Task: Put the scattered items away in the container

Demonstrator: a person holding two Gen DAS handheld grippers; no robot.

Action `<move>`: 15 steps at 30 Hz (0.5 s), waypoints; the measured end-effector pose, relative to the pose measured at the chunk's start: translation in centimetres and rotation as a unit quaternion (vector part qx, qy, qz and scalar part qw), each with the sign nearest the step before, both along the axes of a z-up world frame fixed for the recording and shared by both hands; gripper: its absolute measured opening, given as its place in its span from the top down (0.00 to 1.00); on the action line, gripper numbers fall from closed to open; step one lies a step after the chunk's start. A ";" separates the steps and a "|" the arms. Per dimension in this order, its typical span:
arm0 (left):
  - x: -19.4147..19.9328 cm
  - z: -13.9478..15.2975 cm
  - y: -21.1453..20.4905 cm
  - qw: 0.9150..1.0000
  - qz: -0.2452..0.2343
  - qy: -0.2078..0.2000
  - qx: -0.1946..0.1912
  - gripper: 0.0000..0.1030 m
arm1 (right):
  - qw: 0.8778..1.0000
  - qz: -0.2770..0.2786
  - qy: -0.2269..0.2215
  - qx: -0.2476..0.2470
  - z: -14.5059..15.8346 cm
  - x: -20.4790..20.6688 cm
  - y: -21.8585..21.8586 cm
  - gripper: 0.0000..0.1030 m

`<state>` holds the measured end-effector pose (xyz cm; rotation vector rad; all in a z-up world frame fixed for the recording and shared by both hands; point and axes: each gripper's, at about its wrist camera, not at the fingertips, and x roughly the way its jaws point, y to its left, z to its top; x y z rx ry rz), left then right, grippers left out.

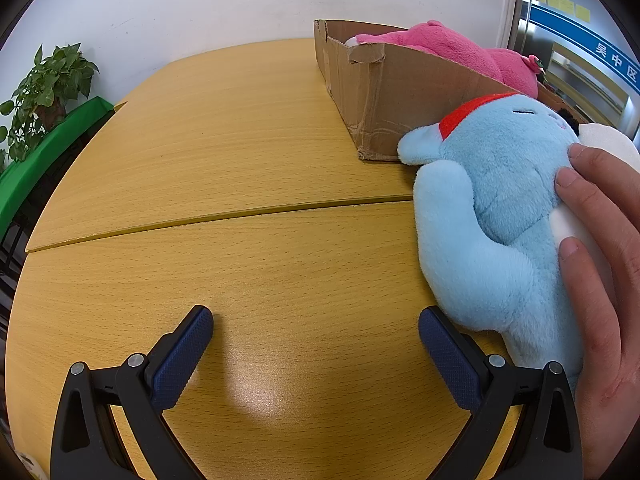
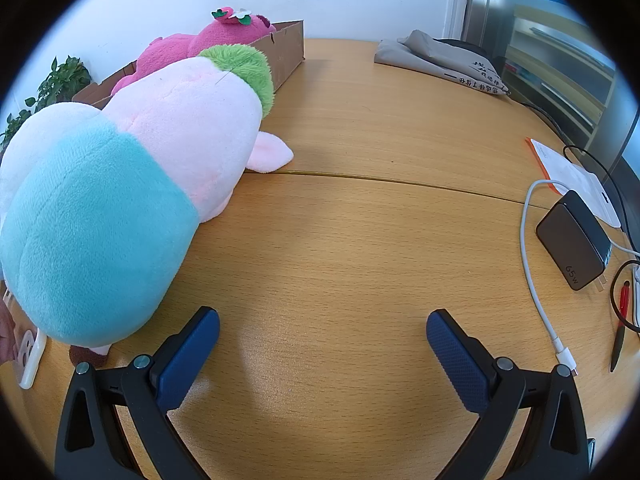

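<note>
Ahead of your left tool [image 1: 316, 330], bare tabletop [image 1: 224, 152] runs open from 10 to 12 o'clock. At 1 o'clock the cardboard box [image 1: 384, 92] walls the path; at 2 to 3 o'clock a blue plush [image 1: 492, 208] under a bare hand [image 1: 600, 264] blocks it. Before your right tool [image 2: 323, 332], 12 to 1 o'clock lies clear; a pink-and-teal plush [image 2: 132, 184] fills 9 to 11 o'clock, while a charger [image 2: 572, 240] and white cable [image 2: 528, 248] crowd 2 to 3 o'clock.
</note>
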<state>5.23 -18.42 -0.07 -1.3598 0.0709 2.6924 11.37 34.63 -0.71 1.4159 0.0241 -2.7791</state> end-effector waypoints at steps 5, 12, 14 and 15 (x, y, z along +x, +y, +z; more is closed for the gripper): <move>0.0 0.0 0.0 1.000 0.000 0.000 0.000 0.00 | 1.000 0.000 0.000 0.000 0.0 0.0 0.0 0.00; 0.0 -0.1 0.0 1.000 0.000 0.000 0.000 0.00 | 1.000 0.000 0.000 0.000 0.0 0.0 0.0 0.00; 0.0 0.0 0.0 1.000 0.000 0.000 0.000 0.00 | 1.000 0.000 0.000 0.000 0.0 0.0 0.0 0.00; 0.0 0.0 0.0 1.000 0.000 0.000 0.000 0.00 | 1.000 0.000 0.000 0.000 0.0 0.0 0.0 0.00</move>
